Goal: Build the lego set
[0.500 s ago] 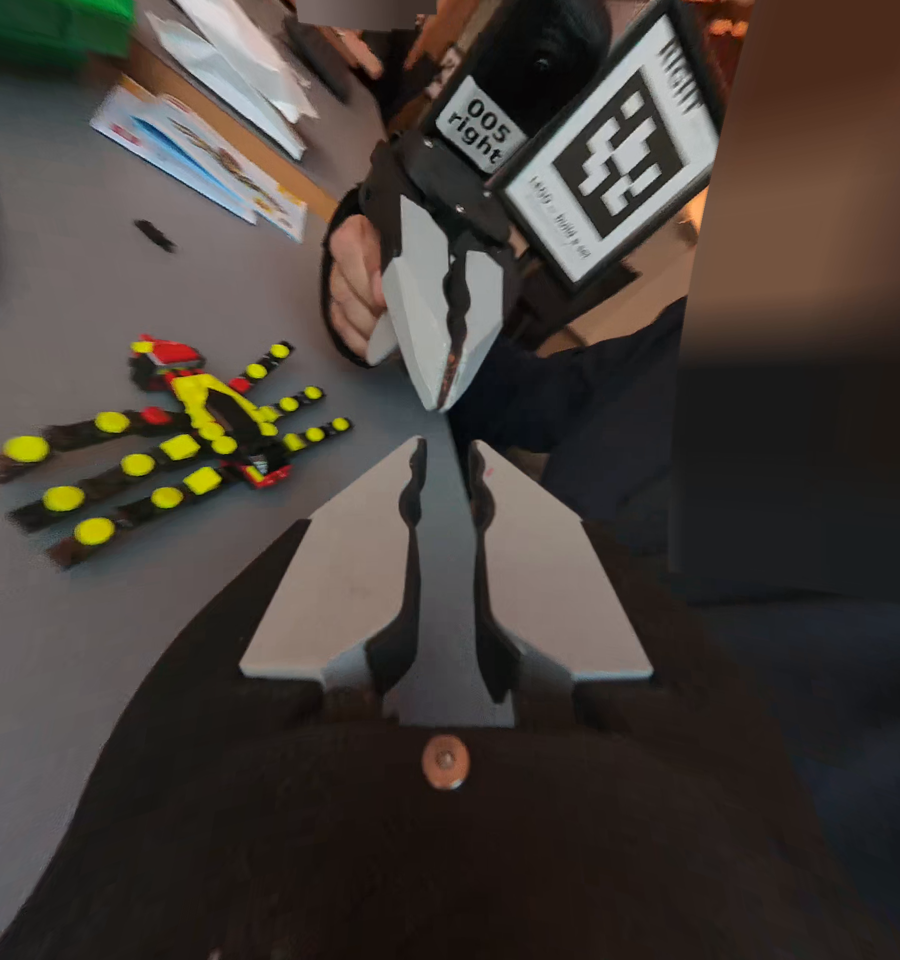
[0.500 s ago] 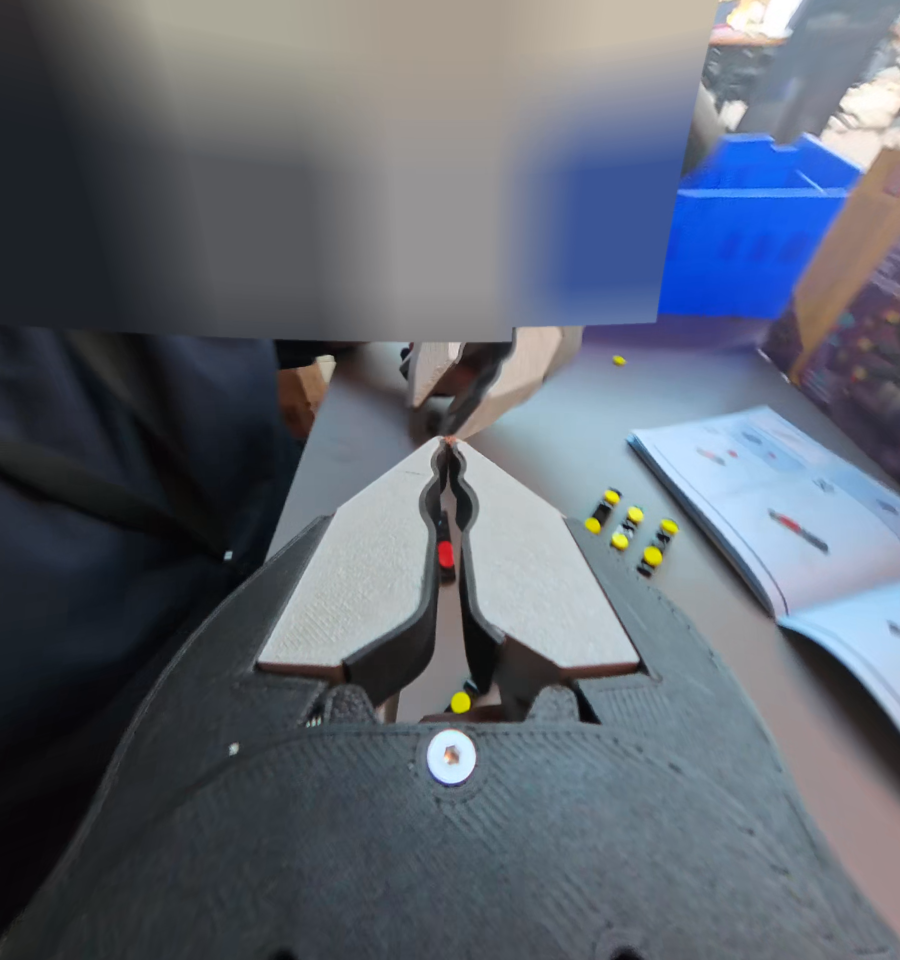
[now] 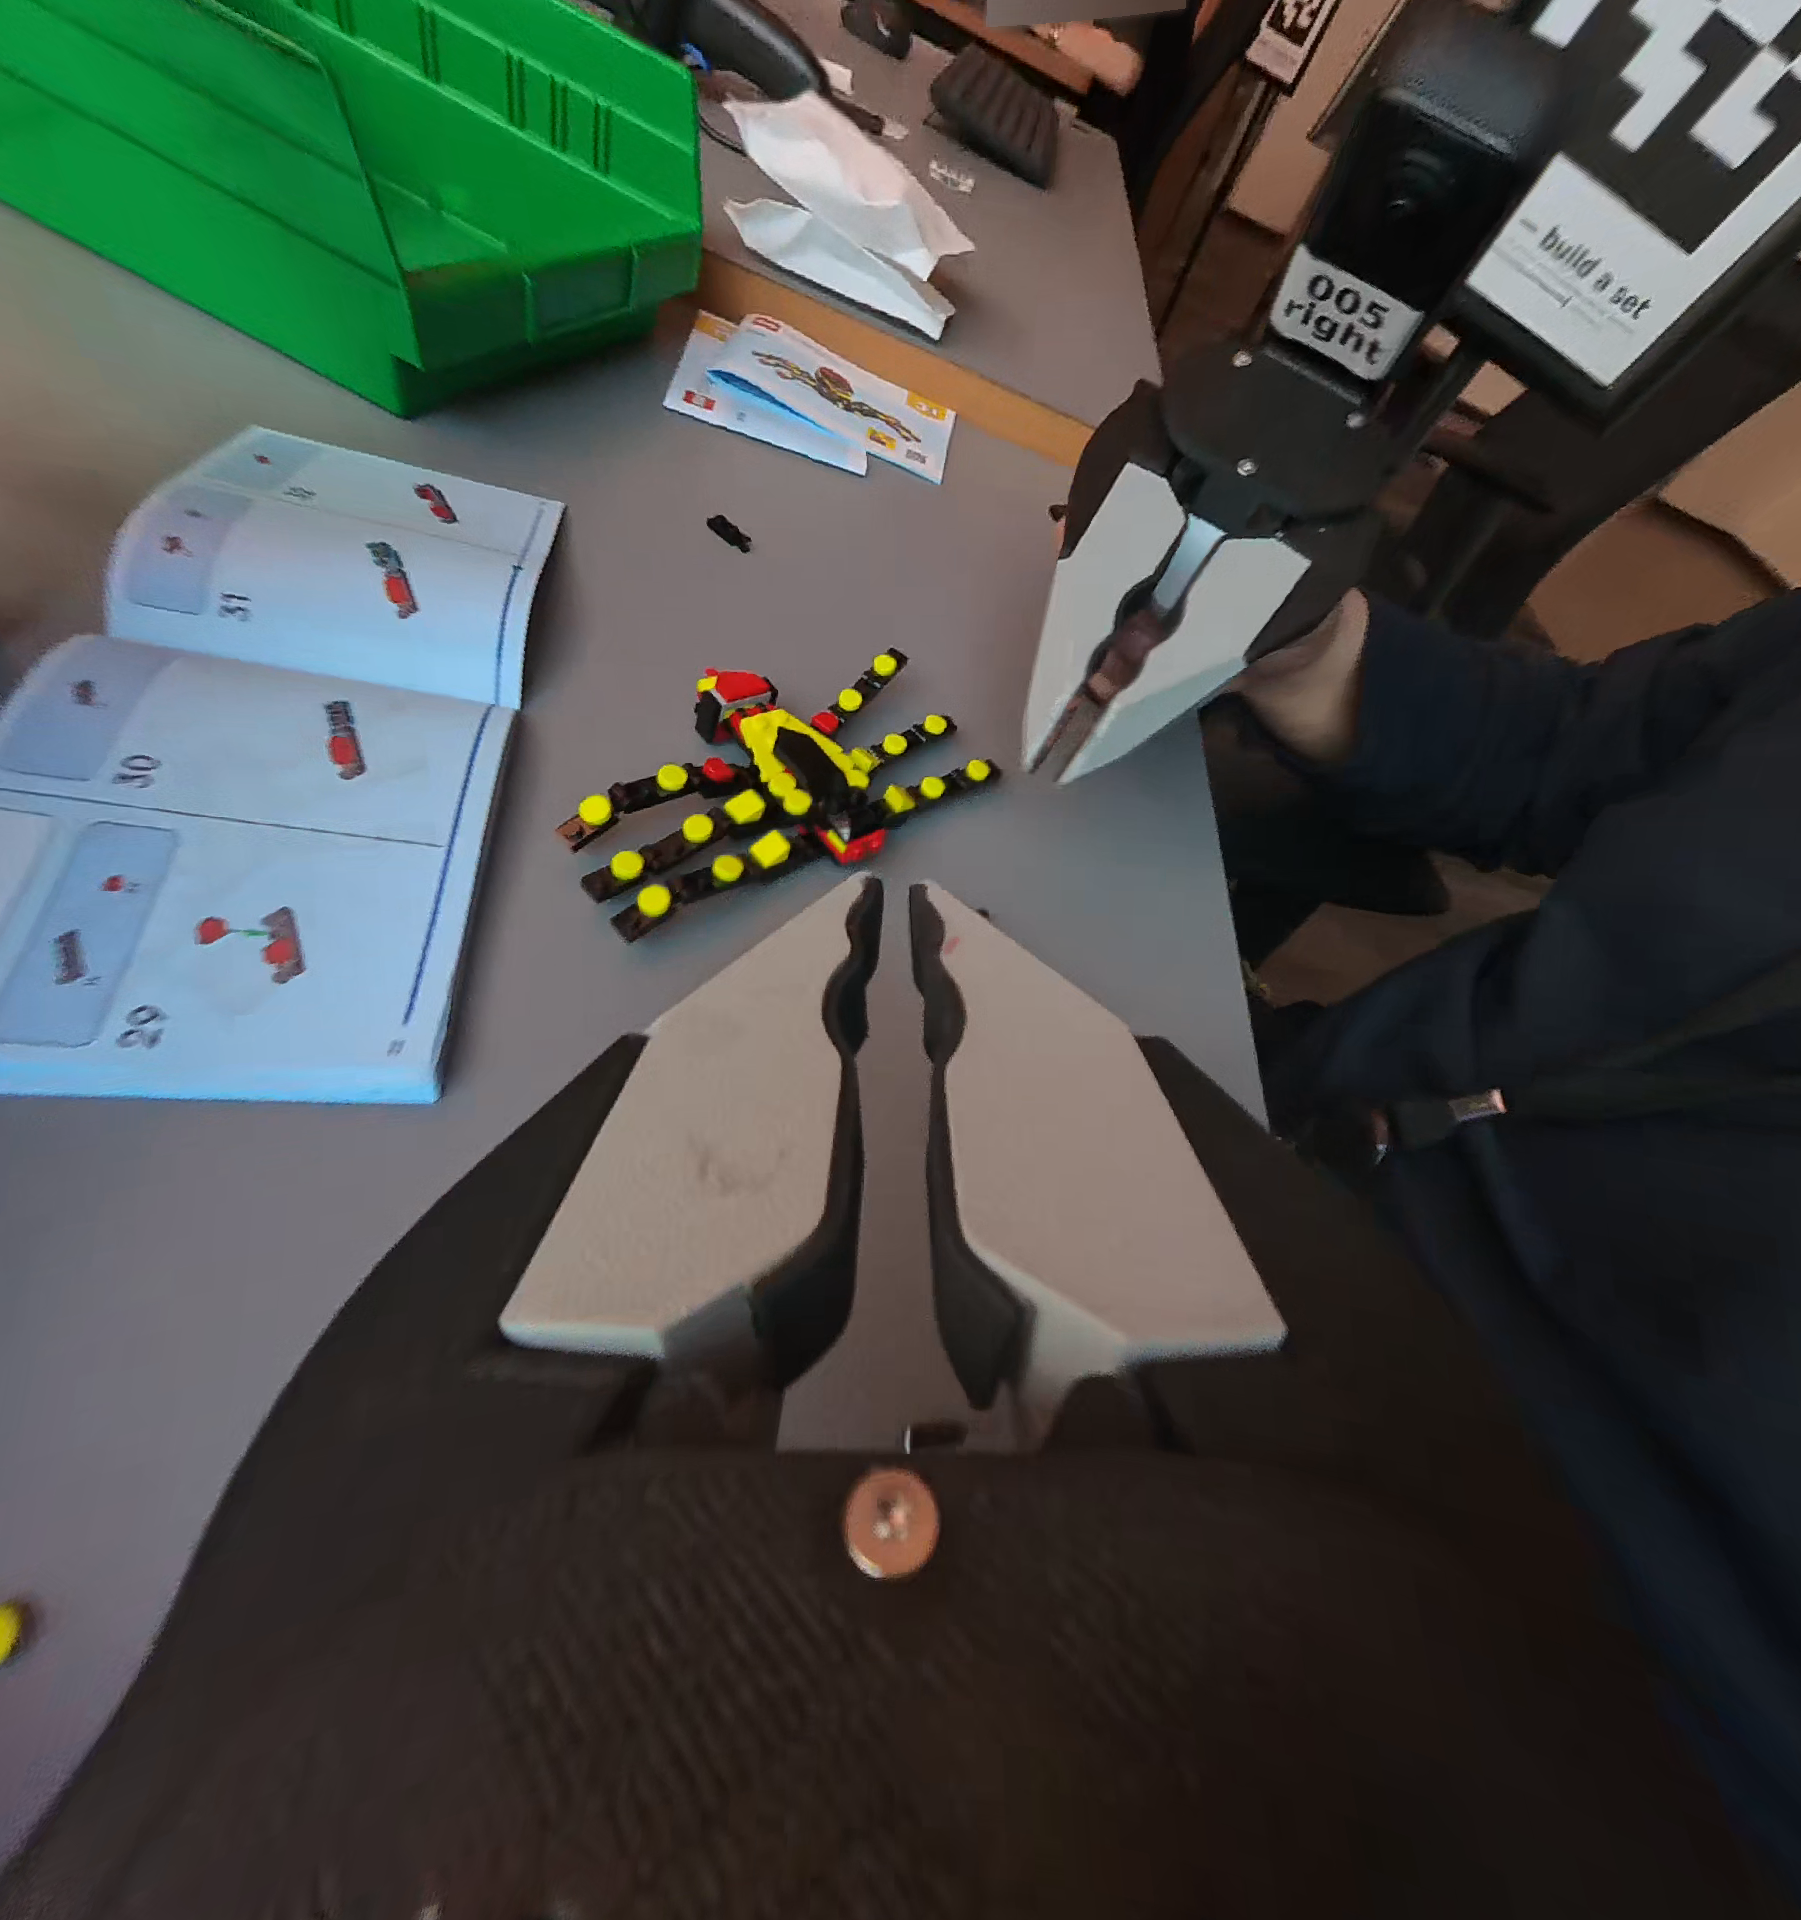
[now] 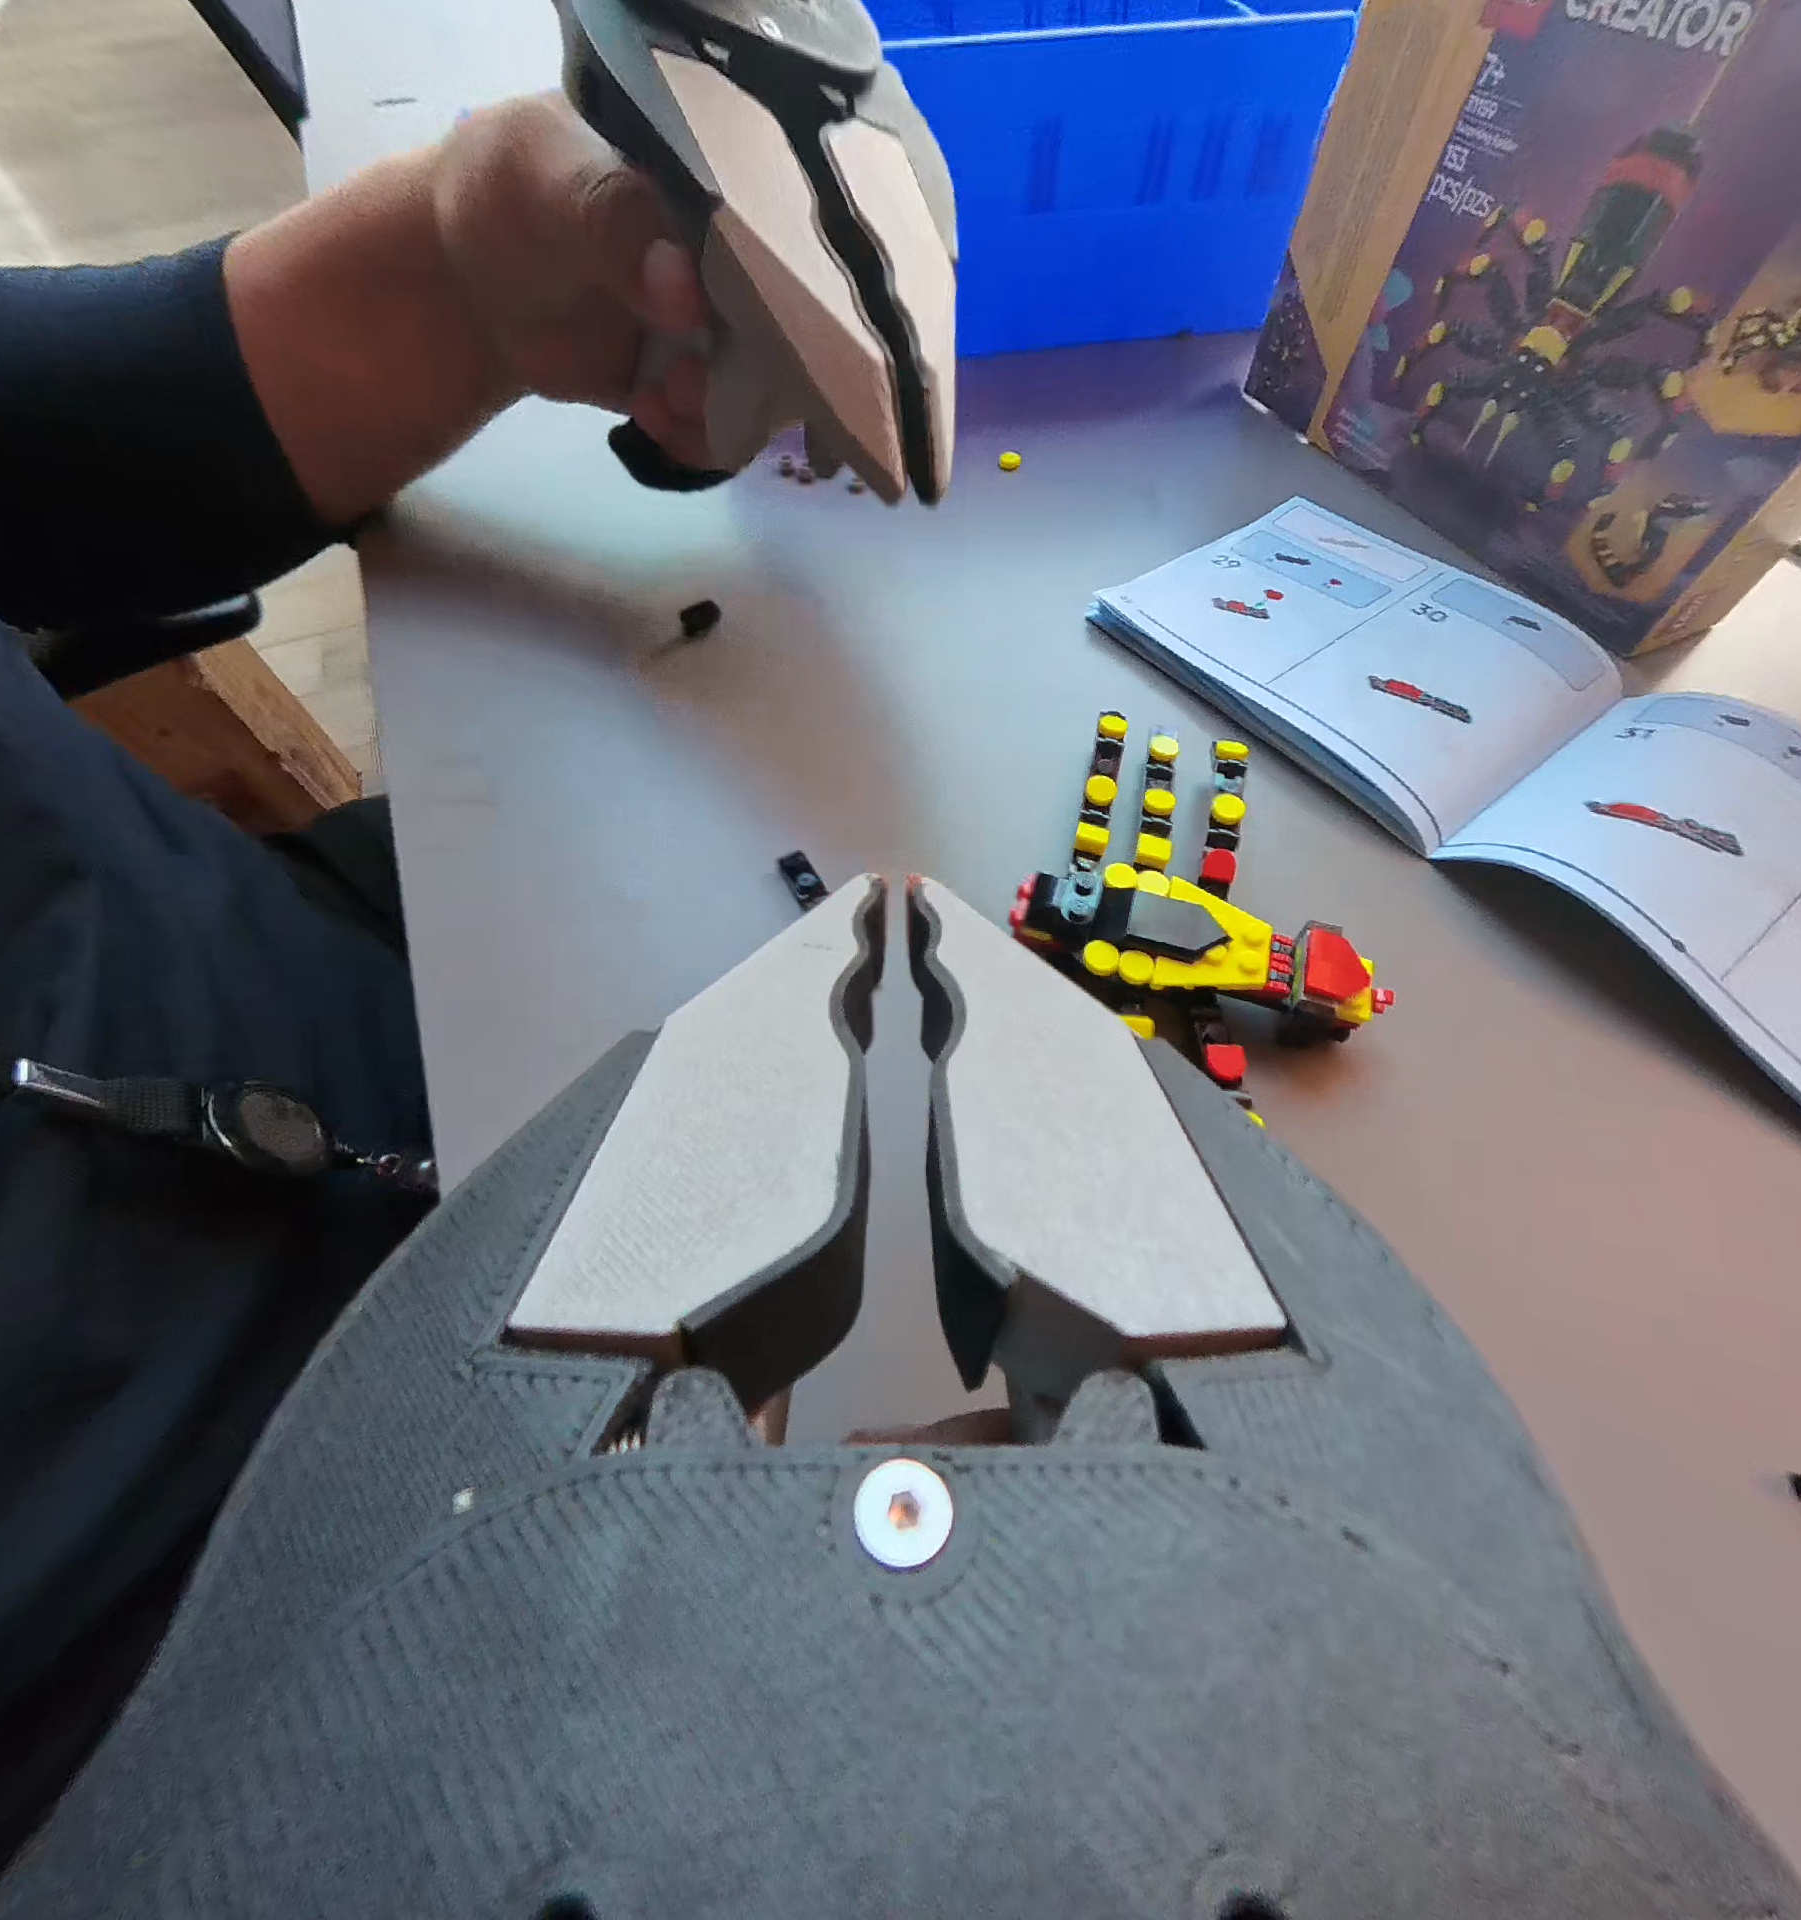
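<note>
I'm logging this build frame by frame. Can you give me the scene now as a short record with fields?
surface: grey table
model: black, yellow and red spider, part-built, lying on the table
manual: open booklet beside the spider
loose parts: small black piece; yellow stud
bins: green bin; blue bin
box: set box, standing
left tool: slightly open, empty
right tool: slightly open, empty

Grey desk (image 3: 252, 1247) carries: spider model (image 3: 771, 790), open instruction booklet (image 3: 221, 831), green bin (image 3: 356, 208), set box (image 4: 1561, 312), loose small pieces.
</note>
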Available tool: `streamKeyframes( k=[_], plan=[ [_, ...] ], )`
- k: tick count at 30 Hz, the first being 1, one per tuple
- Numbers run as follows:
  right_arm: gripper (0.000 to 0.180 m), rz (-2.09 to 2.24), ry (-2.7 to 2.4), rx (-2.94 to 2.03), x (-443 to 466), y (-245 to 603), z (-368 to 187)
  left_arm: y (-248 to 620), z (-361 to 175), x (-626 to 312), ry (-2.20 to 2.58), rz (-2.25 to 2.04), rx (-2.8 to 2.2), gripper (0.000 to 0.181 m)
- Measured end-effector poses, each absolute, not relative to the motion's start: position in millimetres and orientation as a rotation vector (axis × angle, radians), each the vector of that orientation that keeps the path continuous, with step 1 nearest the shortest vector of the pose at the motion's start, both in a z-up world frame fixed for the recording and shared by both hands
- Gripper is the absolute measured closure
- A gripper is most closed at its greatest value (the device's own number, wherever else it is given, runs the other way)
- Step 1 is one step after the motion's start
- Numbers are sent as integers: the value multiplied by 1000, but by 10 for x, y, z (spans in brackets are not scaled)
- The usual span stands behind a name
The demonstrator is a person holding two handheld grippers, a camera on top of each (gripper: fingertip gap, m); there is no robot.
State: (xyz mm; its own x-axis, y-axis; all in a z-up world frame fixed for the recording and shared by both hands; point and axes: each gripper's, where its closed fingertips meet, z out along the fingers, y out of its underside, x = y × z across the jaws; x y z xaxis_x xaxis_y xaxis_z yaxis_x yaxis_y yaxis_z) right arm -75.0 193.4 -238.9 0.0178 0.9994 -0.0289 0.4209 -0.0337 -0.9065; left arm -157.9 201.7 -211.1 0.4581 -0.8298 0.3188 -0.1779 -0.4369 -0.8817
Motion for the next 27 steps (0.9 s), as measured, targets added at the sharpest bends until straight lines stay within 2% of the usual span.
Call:
streamKeyframes(
  k=[7, 12, 15, 18, 20, 22, 27],
  plan=[
    [162, 1047, -1669, -1585, -1351, 1444, -2441, 1850, -2307, -2072, 759, -803, -1948, 180],
    [163, 1137, -1550, -1792, -2008, 1266, -2584, 1654, -2540, -2349, 694, -654, -2066, 181],
    [163, 1006, -1578, -1824, -2206, 1243, -2736, 1536, -2637, -2598, 663, -509, -2156, 181],
    [164, 834, -1606, -1830, -2292, 1306, -2847, 1376, -2598, -2667, 623, -546, -2151, 181],
    [175, 758, -1642, -1832, -2304, 1331, -2918, 1301, -2592, -2699, 605, -561, -2152, 181],
    [176, 732, -1675, -1802, -2302, 1316, -2916, 1249, -2608, -2744, 596, -540, -2167, 181],
    [177, 461, -1939, -1438, -2096, 1195, -2861, 1085, -2633, -2646, 599, -589, -2180, 181]
  ],
)
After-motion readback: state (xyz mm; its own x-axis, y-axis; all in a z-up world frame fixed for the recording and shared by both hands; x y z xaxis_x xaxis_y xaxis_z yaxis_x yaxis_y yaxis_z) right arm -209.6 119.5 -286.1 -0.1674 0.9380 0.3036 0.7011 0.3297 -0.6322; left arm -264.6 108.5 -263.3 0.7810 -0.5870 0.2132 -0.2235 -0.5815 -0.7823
